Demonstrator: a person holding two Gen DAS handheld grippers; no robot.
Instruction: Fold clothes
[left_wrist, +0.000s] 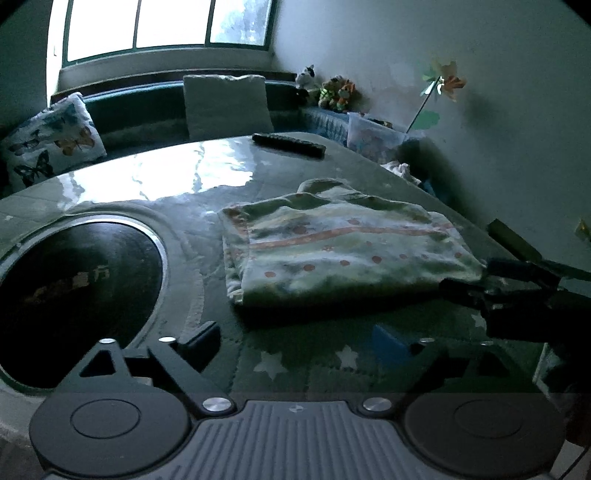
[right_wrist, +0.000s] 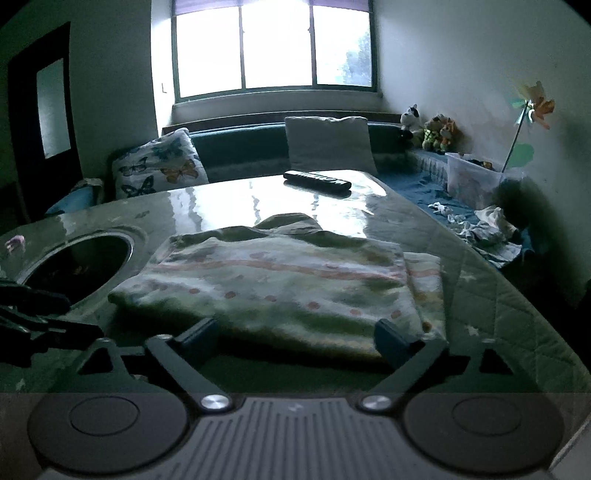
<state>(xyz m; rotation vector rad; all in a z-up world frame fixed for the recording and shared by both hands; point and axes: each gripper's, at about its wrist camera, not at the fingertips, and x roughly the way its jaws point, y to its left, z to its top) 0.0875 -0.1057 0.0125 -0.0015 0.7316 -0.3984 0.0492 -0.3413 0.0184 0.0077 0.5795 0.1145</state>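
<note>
Left gripper (left_wrist: 295, 341): nearest the left wrist camera; two dark fingers spread wide and released, over the table's near edge, nothing between them.
Right gripper (right_wrist: 295, 338): two dark fingers spread wide, the garment's near edge between their tips; the fabric is not pinched. In the left wrist view it comes in from the right with its tips at the garment's right corner, but there I cannot tell contact.
Garment (right_wrist: 273, 284): one soft, pale cloth folded into a rough rectangle, printed with red dots and a pinkish stripe; it lies flat on the table's middle, a second layer showing at its right edge and a rumpled bump at its far side.
Table (right_wrist: 491, 295): glossy, quilted cover with star shapes near the front; bare room in front of, right of and beyond the garment.
Round inset (left_wrist: 74, 295): one dark disc with a metal rim, set in the table left of the garment, apart from it.
Remote (right_wrist: 317, 181): one long black bar near the far edge.
Pillows: two on the bench behind, a butterfly-print one (right_wrist: 159, 166) and a plain square one (right_wrist: 328, 142).
Loose clothes (right_wrist: 487, 229): a crumpled heap on the bench at right.
Plastic bin (right_wrist: 472, 177): one, translucent, by the wall.
Soft toys (right_wrist: 432, 129): a small group in the corner.
Window (right_wrist: 273, 44): three bright panes.
</note>
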